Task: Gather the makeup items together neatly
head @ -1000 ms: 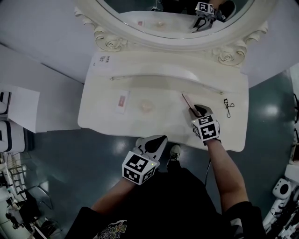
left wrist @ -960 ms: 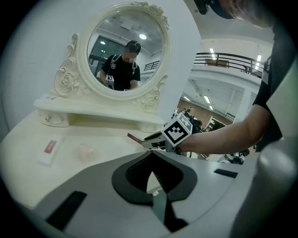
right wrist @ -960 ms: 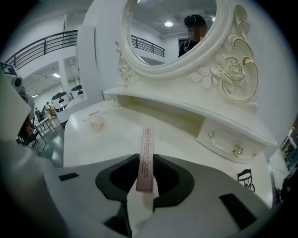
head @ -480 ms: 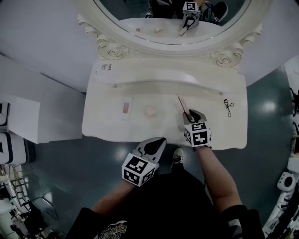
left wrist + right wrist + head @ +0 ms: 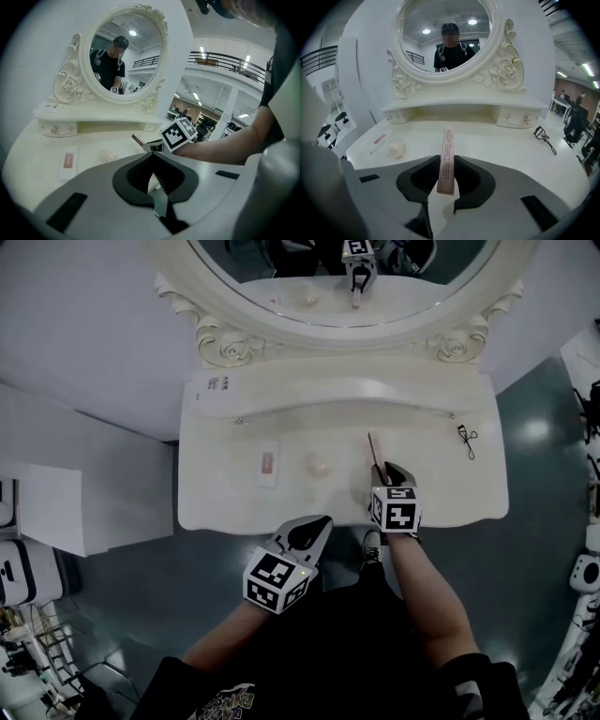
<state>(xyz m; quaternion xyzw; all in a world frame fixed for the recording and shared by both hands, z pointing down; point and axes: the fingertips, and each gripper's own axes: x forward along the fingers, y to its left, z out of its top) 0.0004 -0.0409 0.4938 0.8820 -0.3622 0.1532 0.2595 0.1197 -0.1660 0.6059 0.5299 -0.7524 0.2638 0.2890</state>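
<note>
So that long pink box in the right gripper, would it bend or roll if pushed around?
Probably stiff: the pink box juts straight out of the right gripper without sagging. Its flat faces suggest it would slide, not roll. It is slim, so likely light.

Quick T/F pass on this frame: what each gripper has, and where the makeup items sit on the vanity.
1. The right gripper is shut on the slim pink box. True.
2. The left gripper holds the eyelash curler. False: its jaws are shut on nothing, and the curler lies on the right side of the table.
3. In the head view the round puff lies between the flat white packet and the pink box. True.
4. The flat white packet lies on the raised shelf under the mirror. False: it lies on the tabletop, left of the puff.
</note>
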